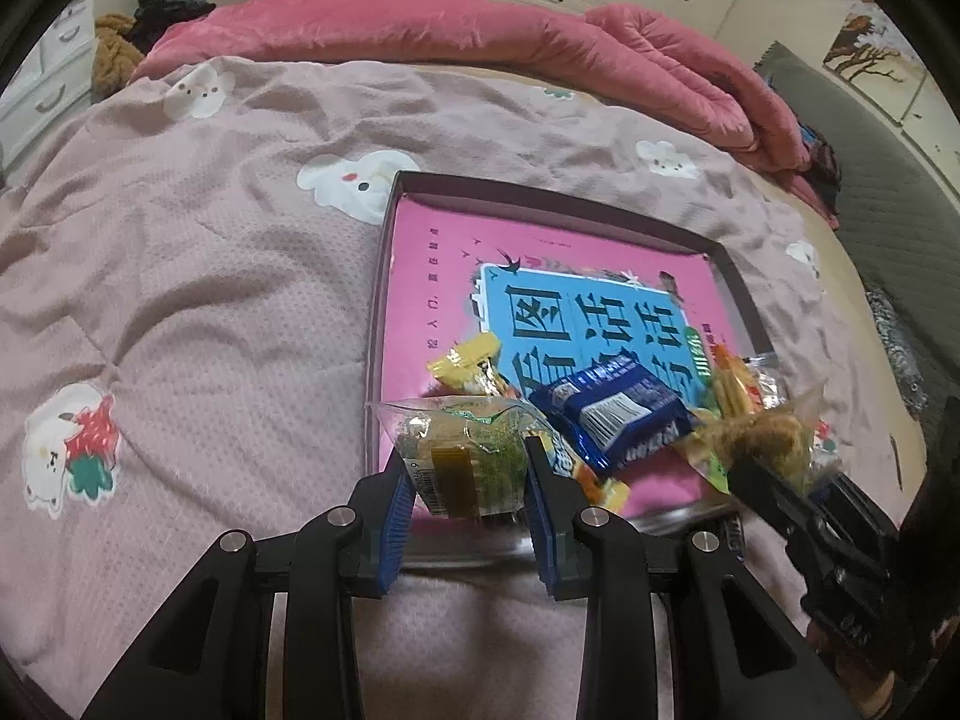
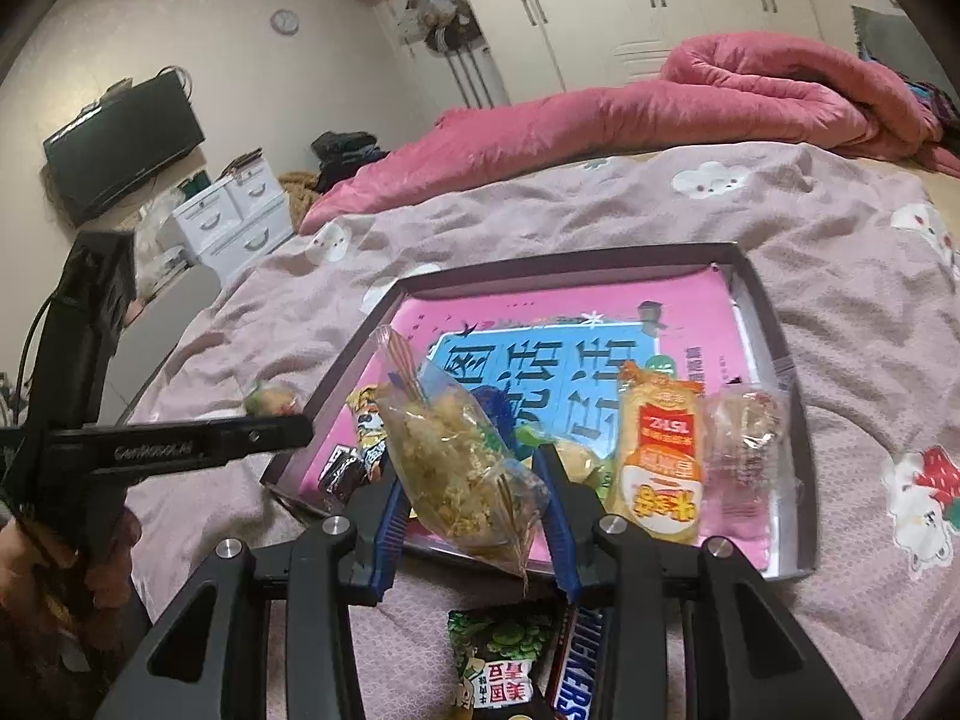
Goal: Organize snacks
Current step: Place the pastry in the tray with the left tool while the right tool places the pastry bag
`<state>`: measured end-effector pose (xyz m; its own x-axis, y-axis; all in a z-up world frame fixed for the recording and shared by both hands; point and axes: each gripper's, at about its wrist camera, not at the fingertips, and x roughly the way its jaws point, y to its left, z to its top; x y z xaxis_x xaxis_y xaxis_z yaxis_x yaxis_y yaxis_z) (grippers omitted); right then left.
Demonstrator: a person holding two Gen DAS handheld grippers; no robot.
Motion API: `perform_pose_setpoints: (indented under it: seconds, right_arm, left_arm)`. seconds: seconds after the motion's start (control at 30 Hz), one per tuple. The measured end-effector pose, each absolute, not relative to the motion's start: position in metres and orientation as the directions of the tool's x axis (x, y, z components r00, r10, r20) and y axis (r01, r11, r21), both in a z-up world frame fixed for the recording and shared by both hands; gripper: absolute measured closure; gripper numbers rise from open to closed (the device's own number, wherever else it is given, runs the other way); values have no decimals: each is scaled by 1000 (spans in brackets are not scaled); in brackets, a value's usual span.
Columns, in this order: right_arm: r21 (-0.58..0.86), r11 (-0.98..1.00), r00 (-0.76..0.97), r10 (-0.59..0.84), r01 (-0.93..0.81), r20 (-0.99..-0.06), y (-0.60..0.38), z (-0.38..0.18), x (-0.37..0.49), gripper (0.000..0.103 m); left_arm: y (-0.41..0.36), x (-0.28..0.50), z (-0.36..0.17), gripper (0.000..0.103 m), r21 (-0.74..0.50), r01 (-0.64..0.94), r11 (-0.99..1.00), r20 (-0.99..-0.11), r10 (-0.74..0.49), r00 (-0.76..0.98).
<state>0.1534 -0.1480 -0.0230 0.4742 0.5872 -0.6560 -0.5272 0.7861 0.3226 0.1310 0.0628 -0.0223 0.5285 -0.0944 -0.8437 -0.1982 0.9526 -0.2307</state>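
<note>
My left gripper (image 1: 468, 471) is shut on a clear packet with green print and a pale cake inside (image 1: 462, 450), held just above the near left corner of a shallow dark tray (image 1: 540, 191). My right gripper (image 2: 474, 483) is shut on a clear bag of yellow crumbly snack (image 2: 456, 456) over the tray's near edge (image 2: 540, 269). In the left wrist view that bag (image 1: 765, 429) hangs at the right. On the tray's pink lining lie a blue packet (image 1: 618, 414), a yellow packet (image 1: 468, 360), an orange packet (image 2: 660, 456) and a clear wrapped snack (image 2: 744, 438).
A green pea packet (image 2: 498, 660) and a Snickers bar (image 2: 576, 681) lie on the pink bedspread (image 1: 210, 300) below my right gripper. A rolled red quilt (image 1: 480, 30) lies along the far side. White drawers (image 2: 240, 222) and a television (image 2: 120, 150) stand to the left.
</note>
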Motion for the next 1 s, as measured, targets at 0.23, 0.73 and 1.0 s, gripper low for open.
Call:
perform_pose_setpoints:
  seconds: [0.23, 0.73, 1.0]
  right_arm:
    - [315, 789, 464, 578, -527, -671, -140, -35, 158, 62]
    - [338, 810, 486, 565, -479, -667, -154, -36, 159, 62]
    - [317, 811, 502, 561, -491, -658, -157, -28, 151, 62]
  left_arm:
    - [57, 137, -31, 68, -205, -199, 958, -852, -75, 518]
    - [58, 137, -38, 50, -210, -218, 953, -861, -74, 504]
    - [56, 134, -34, 39, -205, -208, 956, -866, -78, 493]
